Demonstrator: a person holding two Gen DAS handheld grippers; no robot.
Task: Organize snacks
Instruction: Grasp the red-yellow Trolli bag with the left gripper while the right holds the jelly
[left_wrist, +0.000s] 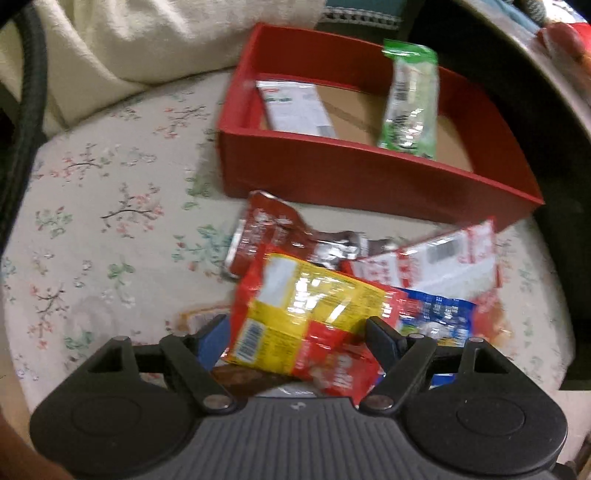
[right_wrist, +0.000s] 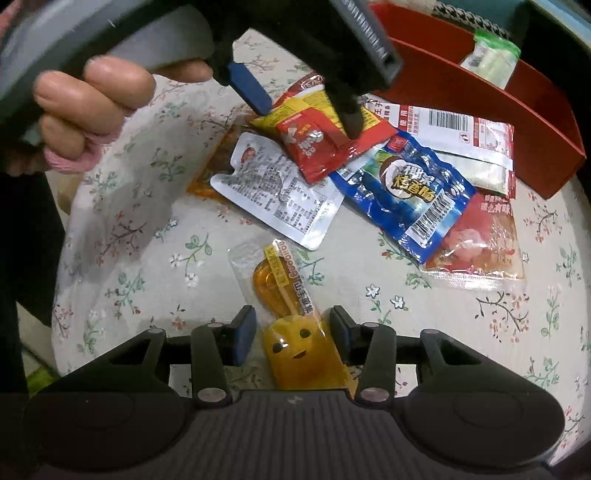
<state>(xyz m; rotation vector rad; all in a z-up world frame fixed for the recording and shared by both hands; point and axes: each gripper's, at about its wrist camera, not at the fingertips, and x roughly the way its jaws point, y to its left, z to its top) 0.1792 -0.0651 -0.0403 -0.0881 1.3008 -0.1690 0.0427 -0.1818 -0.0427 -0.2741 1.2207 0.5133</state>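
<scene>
Centrally, left gripper (left_wrist: 295, 328) spread around a red-yellow packet (left_wrist: 306, 314), right gripper (right_wrist: 291, 332) spread astride an orange lollipop (right_wrist: 295, 332), red box (left_wrist: 369, 177) upper right.

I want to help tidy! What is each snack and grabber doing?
left gripper: open around red-yellow packet.
right gripper: open around yellow lolly.
red box: holds white packet lying flat, green packet leaning upright.
blue packet: lying in pile.
</scene>
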